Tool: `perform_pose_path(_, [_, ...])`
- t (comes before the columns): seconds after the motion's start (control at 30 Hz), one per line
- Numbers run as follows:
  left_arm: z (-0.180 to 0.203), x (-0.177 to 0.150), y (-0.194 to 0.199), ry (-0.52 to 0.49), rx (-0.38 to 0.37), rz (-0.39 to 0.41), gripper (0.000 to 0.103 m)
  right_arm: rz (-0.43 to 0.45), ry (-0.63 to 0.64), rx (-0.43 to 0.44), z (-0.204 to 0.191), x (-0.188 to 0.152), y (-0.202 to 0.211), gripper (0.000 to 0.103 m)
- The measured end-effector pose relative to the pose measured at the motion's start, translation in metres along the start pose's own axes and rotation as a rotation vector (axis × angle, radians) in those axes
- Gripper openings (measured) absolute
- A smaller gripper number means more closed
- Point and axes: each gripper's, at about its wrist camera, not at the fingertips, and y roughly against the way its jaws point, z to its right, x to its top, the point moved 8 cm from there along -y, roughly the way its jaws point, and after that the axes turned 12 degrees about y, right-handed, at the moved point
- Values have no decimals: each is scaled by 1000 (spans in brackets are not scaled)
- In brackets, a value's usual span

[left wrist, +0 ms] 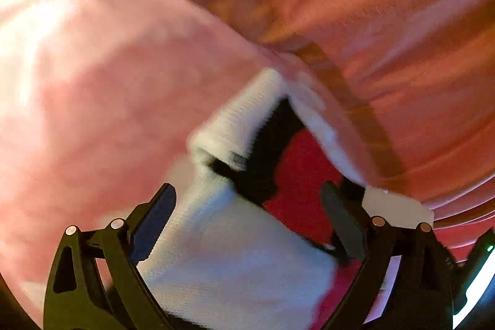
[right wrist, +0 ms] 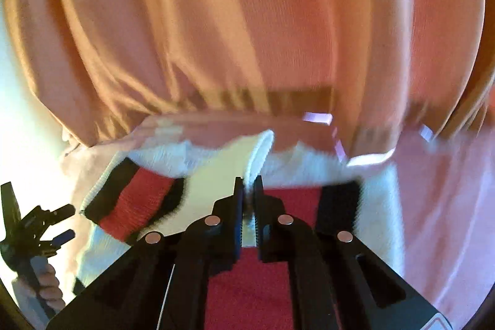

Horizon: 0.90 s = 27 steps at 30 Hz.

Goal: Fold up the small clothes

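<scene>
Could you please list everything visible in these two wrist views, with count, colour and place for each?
knitted garment: one, white with red panels and black bands, lying on the pink bedding under both grippers; too blurred to tell its type.
ribbed edge: one, white, lifted up and pinched by the right gripper.
pink bedding: one fleecy spread, pink, beneath the garment.
orange fabric: one draped sheet, orange-pink, behind the bedding.
wooden edge: one, brown, between bedding and drape.
left gripper: one, black with a blue pad, jaws wide apart over the garment, nothing pinched.
right gripper: one, black, shut on the ribbed edge.
hand: one, at lower left of the right wrist view, holding the left gripper's handle.
</scene>
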Motion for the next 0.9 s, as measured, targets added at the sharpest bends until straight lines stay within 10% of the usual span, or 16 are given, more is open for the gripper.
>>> perform_pose_path(0.17, [7,-10,-51,143,-96,-149,85,-129,-18,-2,24,-32,-36,6])
perform_pose_path(0.4, [-6,14,-64,125,4,-29,30,-51,-34,20,43,-24,-14,5])
perform_pose_path(0.6, [-17,13,-66,81,47,8,23,-267,-103,32,70,-101,-67,5])
perform_pose_path(0.9, [-25,15,-69,44,89,36,23,-264,-134,59,82,-114,-71,5])
